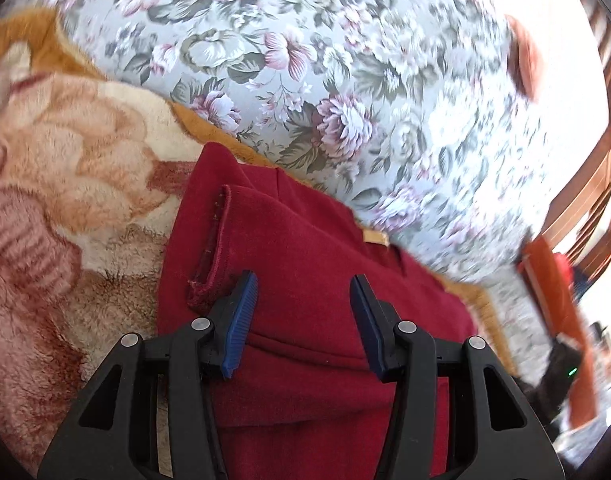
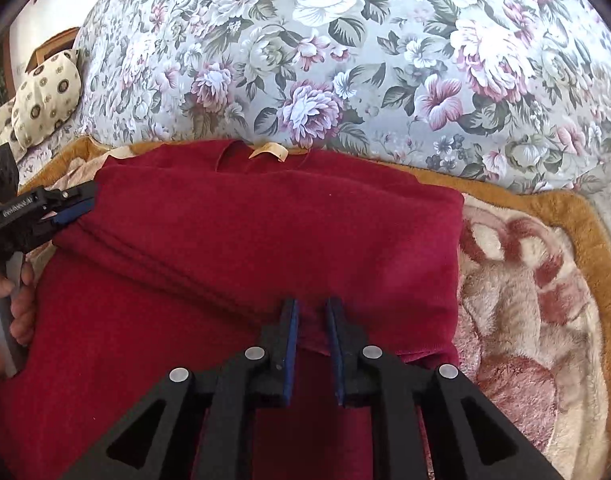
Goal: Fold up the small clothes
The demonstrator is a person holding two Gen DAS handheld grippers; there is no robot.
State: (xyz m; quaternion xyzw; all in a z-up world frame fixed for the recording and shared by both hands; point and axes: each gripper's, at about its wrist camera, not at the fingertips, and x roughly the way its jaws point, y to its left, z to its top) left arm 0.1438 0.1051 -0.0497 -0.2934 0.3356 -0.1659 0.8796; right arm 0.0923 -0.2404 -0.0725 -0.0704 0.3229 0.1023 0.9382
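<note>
A dark red knit garment (image 1: 305, 264) lies partly folded on a plush blanket, a cuffed sleeve end (image 1: 213, 240) turned over on top and a tan neck label (image 1: 375, 237) at its far edge. My left gripper (image 1: 303, 312) is open just above the garment, holding nothing. In the right wrist view the same garment (image 2: 245, 232) fills the middle, its label (image 2: 267, 151) at the back. My right gripper (image 2: 312, 320) has its jaws narrowly apart with a ridge of the red fabric between them. The left gripper (image 2: 71, 206) shows at the garment's left edge.
A plush beige, pink and orange blanket (image 2: 517, 300) lies under the garment. A floral sofa back (image 2: 325, 60) rises behind. A patterned cushion (image 2: 45, 100) sits at the far left. Wooden furniture (image 1: 585, 184) and an orange object (image 1: 561, 312) stand at the right in the left wrist view.
</note>
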